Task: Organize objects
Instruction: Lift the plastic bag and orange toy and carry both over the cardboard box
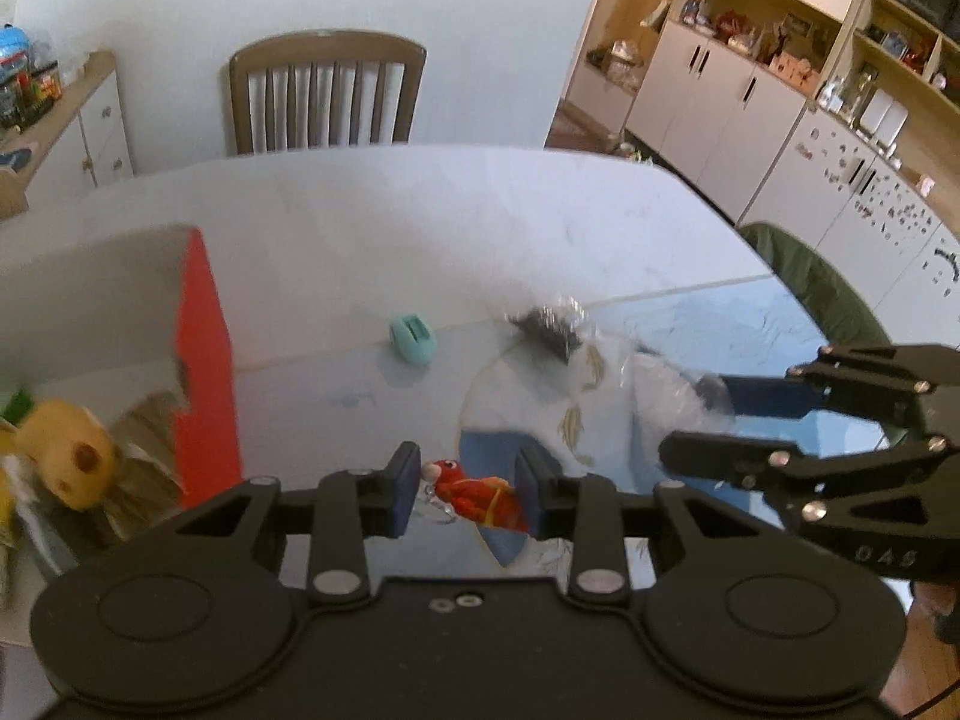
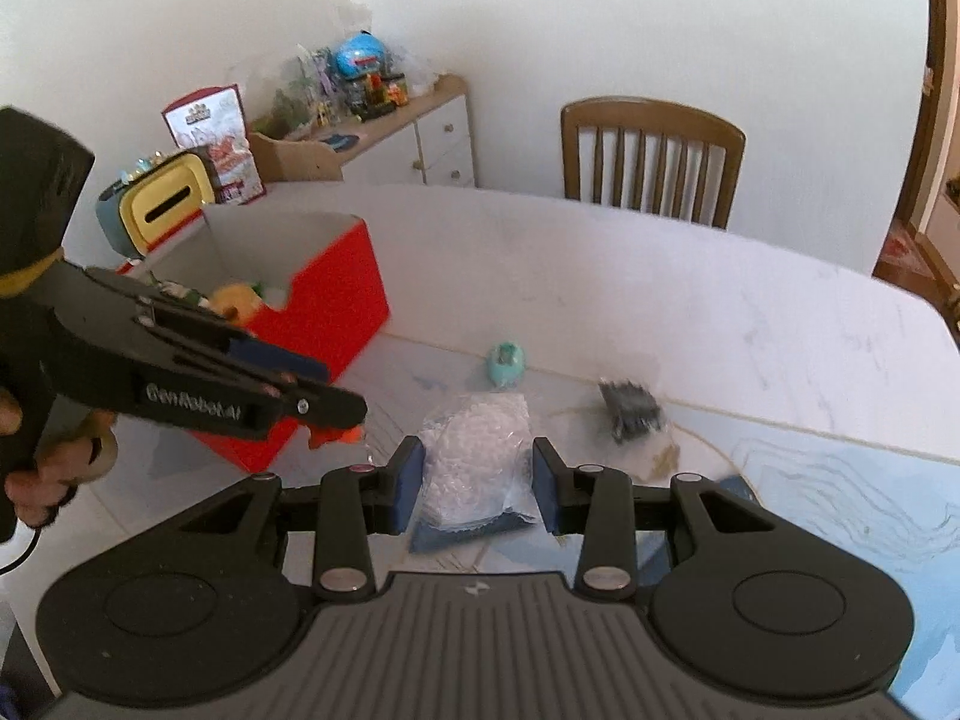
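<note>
Left wrist view showed the left gripper [image 1: 465,495] fingers closed on a red toy [image 1: 477,495], with the red box [image 1: 204,372] lying to its left. The right gripper [image 2: 474,492] fingers clamped a clear bag [image 2: 474,456] above the tabletop [image 2: 660,300].

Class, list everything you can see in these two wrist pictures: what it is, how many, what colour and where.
Red box: one, open-topped, left part of the table, toys inside.
Yellow plush toy: one, inside the red box.
Red-orange toy figure: one, between the left jaws.
Bag of white beads: one, clear plastic, between the right jaws.
Teal toy: one, on the table beyond the grippers.
Dark item in clear wrap: one, blurred, right of the teal toy.
Table: one, white, a blue patterned mat at its near end.
Wooden chair: one, brown, at the far side.
Sideboard: one, white, cluttered with toys.
Left gripper: black, blue pads.
Right gripper: black, blue pads.
Hand: holds the left gripper's handle.
</note>
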`<state>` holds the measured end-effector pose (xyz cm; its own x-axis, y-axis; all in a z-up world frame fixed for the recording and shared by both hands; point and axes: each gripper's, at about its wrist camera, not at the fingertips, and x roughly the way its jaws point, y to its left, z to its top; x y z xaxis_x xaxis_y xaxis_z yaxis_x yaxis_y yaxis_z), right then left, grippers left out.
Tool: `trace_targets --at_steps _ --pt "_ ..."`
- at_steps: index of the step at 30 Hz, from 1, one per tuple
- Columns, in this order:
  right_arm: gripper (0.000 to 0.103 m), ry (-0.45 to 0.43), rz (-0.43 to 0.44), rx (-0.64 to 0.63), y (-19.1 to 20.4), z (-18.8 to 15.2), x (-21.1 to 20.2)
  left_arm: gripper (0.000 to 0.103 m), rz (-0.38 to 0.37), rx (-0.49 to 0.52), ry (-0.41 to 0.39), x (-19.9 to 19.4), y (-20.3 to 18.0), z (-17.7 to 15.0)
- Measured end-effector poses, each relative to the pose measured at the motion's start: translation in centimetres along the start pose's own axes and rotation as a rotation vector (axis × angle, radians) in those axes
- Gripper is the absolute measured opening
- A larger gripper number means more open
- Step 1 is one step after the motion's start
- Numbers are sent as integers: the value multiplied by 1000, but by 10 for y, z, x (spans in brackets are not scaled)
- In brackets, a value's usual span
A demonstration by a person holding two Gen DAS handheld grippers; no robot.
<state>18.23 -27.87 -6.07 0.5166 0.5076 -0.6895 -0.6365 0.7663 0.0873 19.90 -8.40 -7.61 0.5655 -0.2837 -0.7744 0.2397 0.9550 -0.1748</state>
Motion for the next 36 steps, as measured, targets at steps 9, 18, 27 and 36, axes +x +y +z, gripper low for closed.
trace_targets --at_steps 9,18,27,36 --pt "38 -42 0 -60 43 36 -3 33 14 10 -88 -49 27 24" --pt "38 -77 29 -120 94 70 13 33 64 12 -148 -85 66 37" --pt "38 -76 59 -166 142 94 45 33 132 -13 -159 -103 121 41" --pt "38 -42 58 -204 182 113 88 33 186 -59 -147 -105 175 39"
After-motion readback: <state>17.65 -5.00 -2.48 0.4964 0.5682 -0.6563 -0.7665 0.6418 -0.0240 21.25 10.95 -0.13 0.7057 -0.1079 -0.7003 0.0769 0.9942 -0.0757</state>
